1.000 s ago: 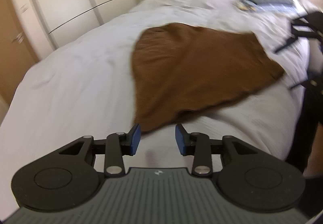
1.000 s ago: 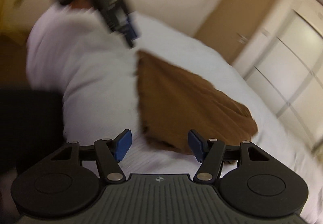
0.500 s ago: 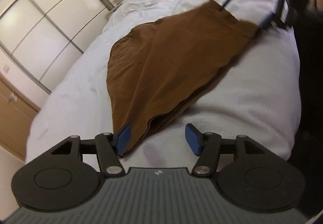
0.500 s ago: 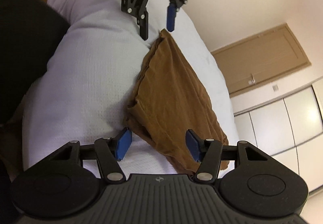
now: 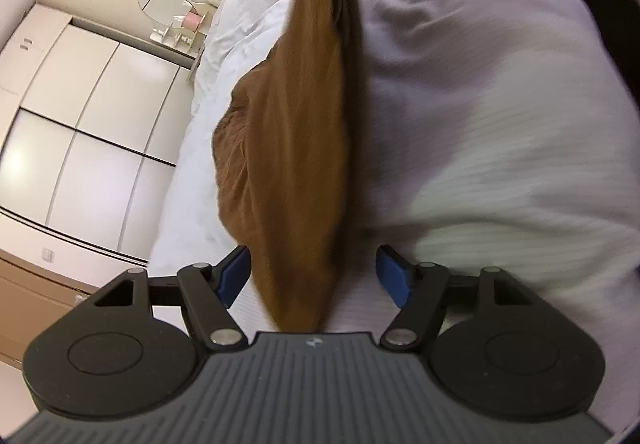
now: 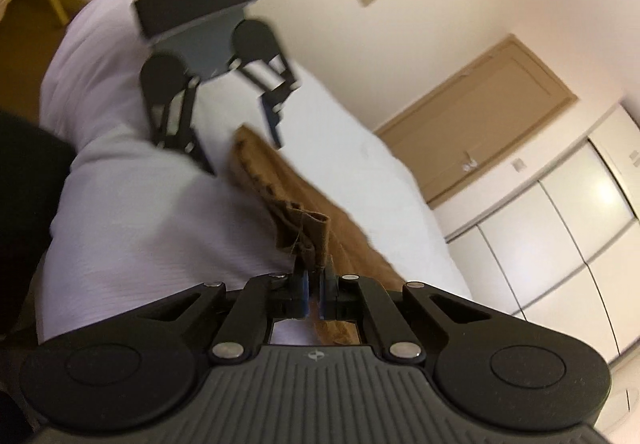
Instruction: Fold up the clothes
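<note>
A brown garment lies on the white bed, its near corner running between the pads of my left gripper, which is open around it without pinching. In the right wrist view the garment stretches away across the bed. My right gripper is shut on its bunched near corner. The left gripper shows there, open at the garment's far corner, blurred by motion.
White wardrobe doors stand left of the bed, with a small side table and oval mirror by the headboard. A wooden door and wardrobe show in the right view. A dark shape, the person, borders the bed.
My right gripper closed on the garment's near corner. My left gripper moved forward so the other corner now lies between its open pads. Both cameras tilted.
</note>
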Demonstrator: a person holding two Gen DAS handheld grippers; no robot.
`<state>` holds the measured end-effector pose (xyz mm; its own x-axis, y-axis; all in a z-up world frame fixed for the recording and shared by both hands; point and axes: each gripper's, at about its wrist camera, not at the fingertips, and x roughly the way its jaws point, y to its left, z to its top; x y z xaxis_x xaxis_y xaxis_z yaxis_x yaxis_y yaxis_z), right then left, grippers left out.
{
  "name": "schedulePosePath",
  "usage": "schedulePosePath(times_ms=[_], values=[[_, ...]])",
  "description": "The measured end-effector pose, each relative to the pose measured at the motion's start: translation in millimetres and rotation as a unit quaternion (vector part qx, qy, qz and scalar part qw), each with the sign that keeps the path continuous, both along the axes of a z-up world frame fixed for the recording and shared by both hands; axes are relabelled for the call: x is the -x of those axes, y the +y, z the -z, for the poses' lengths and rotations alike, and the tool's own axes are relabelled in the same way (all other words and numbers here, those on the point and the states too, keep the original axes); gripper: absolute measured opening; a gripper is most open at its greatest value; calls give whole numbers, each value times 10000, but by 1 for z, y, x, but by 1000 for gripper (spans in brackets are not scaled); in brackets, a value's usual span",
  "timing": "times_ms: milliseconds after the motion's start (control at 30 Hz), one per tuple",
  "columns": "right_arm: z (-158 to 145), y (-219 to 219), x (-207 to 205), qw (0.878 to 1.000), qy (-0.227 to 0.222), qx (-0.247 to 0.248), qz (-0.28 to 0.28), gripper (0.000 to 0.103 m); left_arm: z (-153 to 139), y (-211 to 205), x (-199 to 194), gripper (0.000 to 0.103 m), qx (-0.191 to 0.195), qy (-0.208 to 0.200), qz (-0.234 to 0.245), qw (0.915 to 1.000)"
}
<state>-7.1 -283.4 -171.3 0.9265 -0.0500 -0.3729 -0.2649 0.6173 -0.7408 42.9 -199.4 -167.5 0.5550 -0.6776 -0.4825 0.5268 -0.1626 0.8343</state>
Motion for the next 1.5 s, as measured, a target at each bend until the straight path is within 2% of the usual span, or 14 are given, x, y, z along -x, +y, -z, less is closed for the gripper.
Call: schedulePosePath(times_ms=[33, 100, 133, 167, 200, 367, 567, 700, 833, 933, 1067, 1233, 1367, 1500], values=[[-4, -2, 2, 10000, -47, -59, 59, 1, 1, -3, -2, 64, -14, -105, -2, 9999], [-8, -6, 7, 9998, -67, -87, 144, 1, 3, -10, -5, 42, -102, -244, -33, 9996], [-9, -8, 9, 9997, -77, -100, 186, 1, 4, -13, -7, 23, -167, -303, -57, 9994], [-7, -8, 10, 9997, -55, -97, 221, 1, 5, -15, -9, 9, -224, -352, -73, 9991], [-5, -7, 12, 9996, -32, -93, 256, 1, 4, -17, -10, 7, -260, -389, -75, 9989], [-3, -8, 22, 9992, 49, -164, 368, 0, -23, -9, -2, 4, -220, -344, -96, 9991], [-21, -7, 58, 9980, 279, -463, 314, 0, -65, 22, 50, 4, -645, -70, 243, 9976], [-30, -6, 94, 9933, 757, -812, 314, 1, -76, 42, 89, 4, -899, 501, 417, 9938], [-36, -5, 131, 9870, 1121, -1078, 399, 1, -85, 53, 122, 4, -1260, 1160, 611, 9833], [-46, -8, 153, 9788, 1334, -1496, 421, 1, -98, 55, 132, 4, -1396, 1581, 661, 9753], [-66, -25, 161, 9712, 1282, -1958, 455, 1, -122, 51, 109, 4, -1040, 2103, 537, 9706], [-94, -78, 124, 9533, 1013, -2778, 618, 0, -150, 11, 39, 4, -398, 2692, 251, 9619], [-104, -128, 70, 9374, 956, -3242, 837, 0, -151, -30, -27, 4, -147, 3200, -11, 9473], [-102, -189, 14, 9148, 1051, -3725, 1156, 0, -137, -69, -85, 4, -68, 3664, -282, 9300]])
